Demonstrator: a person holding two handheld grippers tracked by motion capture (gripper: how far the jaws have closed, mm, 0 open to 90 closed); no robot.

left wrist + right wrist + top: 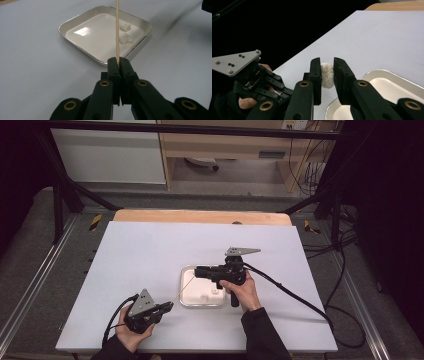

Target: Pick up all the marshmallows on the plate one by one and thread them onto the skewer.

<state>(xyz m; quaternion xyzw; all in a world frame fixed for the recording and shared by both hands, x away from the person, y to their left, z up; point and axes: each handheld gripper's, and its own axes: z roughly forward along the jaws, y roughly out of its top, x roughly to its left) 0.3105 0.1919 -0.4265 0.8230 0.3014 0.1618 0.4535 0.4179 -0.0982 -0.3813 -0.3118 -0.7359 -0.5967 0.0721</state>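
A thin wooden skewer [117, 30] runs up from my left gripper [119, 62], whose jaws are shut on its lower end; from above the skewer [182, 288] slants from the left gripper [168, 307] toward the white square tray [186, 301]. Two white lumps [125, 32] lie in the tray [75, 22]. My right gripper [327, 65] is shut on a round white lump [327, 74], held above the tray's near left corner [372, 75]. In the high view the right gripper [198, 271] hovers over the tray's far left part.
The tray sits mid-table on a white sheet [150, 255] over a wooden tabletop [200, 216]. Black cables [295, 292] trail from the grippers to the right and front left. A dark frame and shelving stand behind the table.
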